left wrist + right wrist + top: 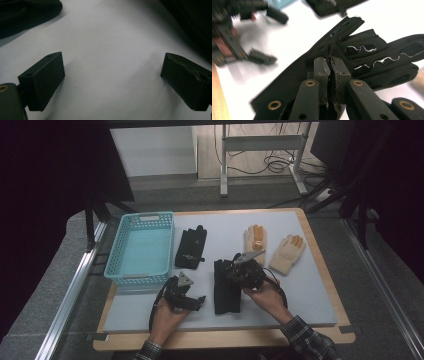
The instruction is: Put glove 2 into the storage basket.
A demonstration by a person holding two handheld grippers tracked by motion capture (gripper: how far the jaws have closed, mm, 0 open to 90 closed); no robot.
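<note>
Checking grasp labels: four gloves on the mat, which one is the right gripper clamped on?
The near black glove, in the right gripper; the other black glove and both cream gloves lie untouched.

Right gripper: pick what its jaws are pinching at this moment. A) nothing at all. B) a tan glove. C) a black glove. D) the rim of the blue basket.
C: in the right gripper view the right gripper has its jaws pressed together on the fabric of a black glove; the high view shows the tan gloves and the blue basket lying apart from it.

left gripper (112, 82) fingers (42, 82) apart | white mat (110, 45) | black glove (25, 15) top-left
</note>
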